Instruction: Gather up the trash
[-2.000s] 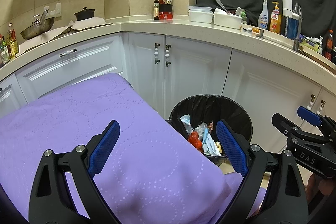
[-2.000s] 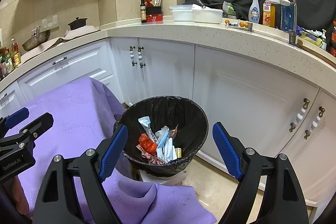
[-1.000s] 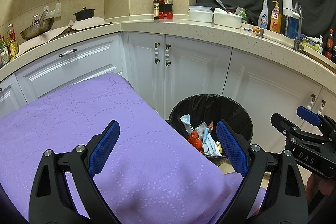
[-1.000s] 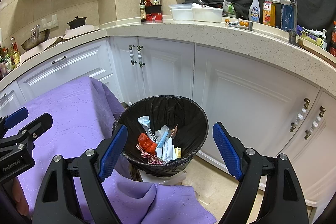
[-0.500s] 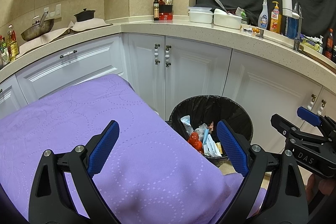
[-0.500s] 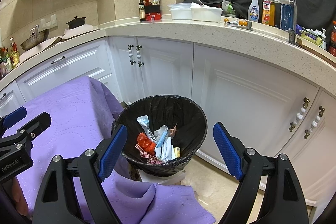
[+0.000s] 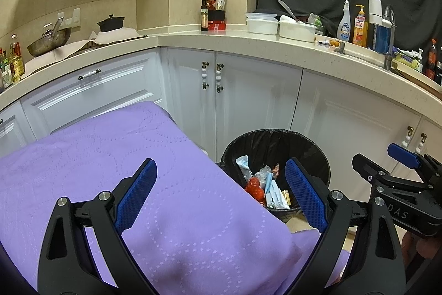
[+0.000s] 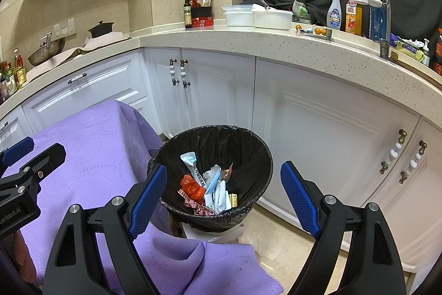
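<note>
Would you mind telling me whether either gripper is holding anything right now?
Nothing is held: the left gripper and the right gripper are both open and empty.

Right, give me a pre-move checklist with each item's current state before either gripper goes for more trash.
1. Left hand-held gripper open and holding nothing: ok.
2. Right hand-held gripper open and holding nothing: ok.
3. Trash bin mouth unobstructed, black liner over the rim: ok.
4. Room left in the bin: ok; the wrappers lie low inside, well below the rim.
5. Trash left on the purple tablecloth: none visible on the part in view; the rest cannot tell.
6. Trash on the floor by the bin: none seen; behind the bin cannot tell.
</note>
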`<state>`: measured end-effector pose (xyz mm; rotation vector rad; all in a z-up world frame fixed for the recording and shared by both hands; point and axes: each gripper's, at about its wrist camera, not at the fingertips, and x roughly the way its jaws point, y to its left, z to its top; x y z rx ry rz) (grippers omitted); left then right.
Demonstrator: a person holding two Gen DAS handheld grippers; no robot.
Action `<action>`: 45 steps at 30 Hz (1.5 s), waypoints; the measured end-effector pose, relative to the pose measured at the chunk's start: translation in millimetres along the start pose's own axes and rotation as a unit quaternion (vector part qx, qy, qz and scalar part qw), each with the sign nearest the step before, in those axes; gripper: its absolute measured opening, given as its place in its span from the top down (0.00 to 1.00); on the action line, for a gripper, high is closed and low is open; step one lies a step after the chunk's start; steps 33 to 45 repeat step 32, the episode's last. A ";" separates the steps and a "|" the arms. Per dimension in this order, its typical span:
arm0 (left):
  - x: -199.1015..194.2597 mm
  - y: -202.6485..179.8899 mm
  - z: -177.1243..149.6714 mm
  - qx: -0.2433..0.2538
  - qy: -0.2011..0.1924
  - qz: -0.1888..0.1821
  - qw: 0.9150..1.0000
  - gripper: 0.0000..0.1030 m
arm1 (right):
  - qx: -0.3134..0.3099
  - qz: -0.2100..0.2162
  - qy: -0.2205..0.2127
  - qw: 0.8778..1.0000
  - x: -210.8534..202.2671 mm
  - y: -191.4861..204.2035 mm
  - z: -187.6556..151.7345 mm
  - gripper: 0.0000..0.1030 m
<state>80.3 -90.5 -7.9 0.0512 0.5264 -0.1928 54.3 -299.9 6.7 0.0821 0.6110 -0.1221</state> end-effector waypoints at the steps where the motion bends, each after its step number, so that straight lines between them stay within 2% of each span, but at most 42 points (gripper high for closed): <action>1: -0.2 -0.5 -0.5 0.001 0.000 0.001 1.000 0.11 | 0.000 0.000 0.000 1.000 0.0 0.1 0.1 0.21; 9: -1.1 -1.5 0.3 -0.002 -0.004 0.002 1.000 0.11 | 0.000 0.000 0.000 1.000 -0.3 0.6 0.3 0.21; 13: -0.7 -0.4 -0.3 -0.005 -0.002 -0.001 1.000 0.06 | 0.000 0.000 0.001 1.000 -0.5 1.1 0.1 0.21; 23: -4.2 -3.8 1.3 0.000 -0.019 0.003 1.000 0.05 | -0.004 0.001 0.000 1.000 -1.1 2.8 0.1 0.21; 32: -0.6 3.9 2.9 -0.013 0.000 0.007 1.000 0.05 | -0.007 0.007 -0.001 1.000 -2.1 6.3 2.4 0.18; 45: -0.6 3.9 2.9 -0.013 0.000 0.007 1.000 0.05 | -0.007 0.007 -0.001 1.000 -2.1 6.3 2.4 0.18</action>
